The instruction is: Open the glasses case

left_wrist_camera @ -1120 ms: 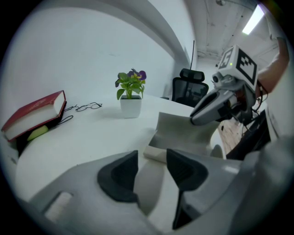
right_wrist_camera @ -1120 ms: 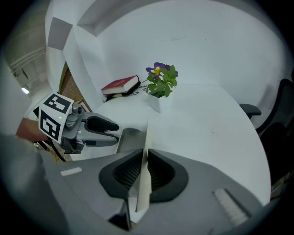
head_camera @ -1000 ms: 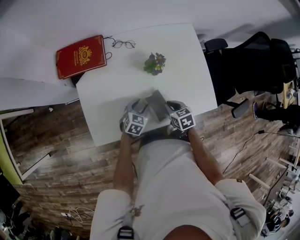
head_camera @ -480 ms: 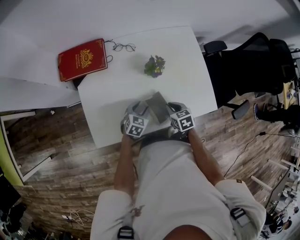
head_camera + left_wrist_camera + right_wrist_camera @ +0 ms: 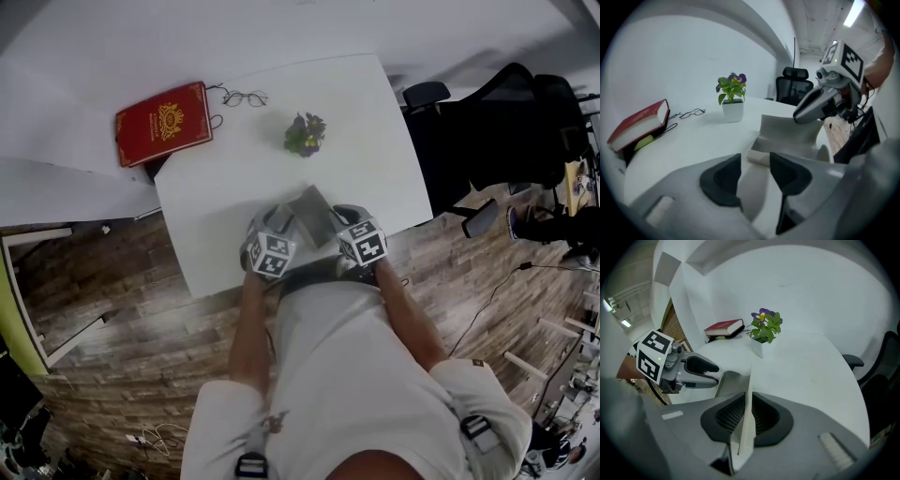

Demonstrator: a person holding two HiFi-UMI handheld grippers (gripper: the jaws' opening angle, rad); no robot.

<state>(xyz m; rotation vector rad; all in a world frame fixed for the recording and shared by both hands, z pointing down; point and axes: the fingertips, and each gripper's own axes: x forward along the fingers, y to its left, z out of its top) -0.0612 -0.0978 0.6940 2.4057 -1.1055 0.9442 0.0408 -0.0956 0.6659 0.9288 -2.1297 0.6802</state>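
Observation:
The grey glasses case (image 5: 314, 211) lies near the front edge of the white table (image 5: 234, 178), with its lid flap raised. In the left gripper view its base (image 5: 785, 150) runs between the pads of my left gripper (image 5: 754, 176), which is shut on that end. In the right gripper view my right gripper (image 5: 747, 416) is shut on the thin upright lid flap (image 5: 749, 390). From the head view the left gripper (image 5: 284, 221) and right gripper (image 5: 337, 216) sit at the case's two sides. The inside of the case is hidden.
A red book (image 5: 164, 122) lies at the far left corner with a pair of glasses (image 5: 246, 97) beside it. A small potted plant (image 5: 306, 133) stands behind the case. A black office chair (image 5: 506, 122) is off the table's right side.

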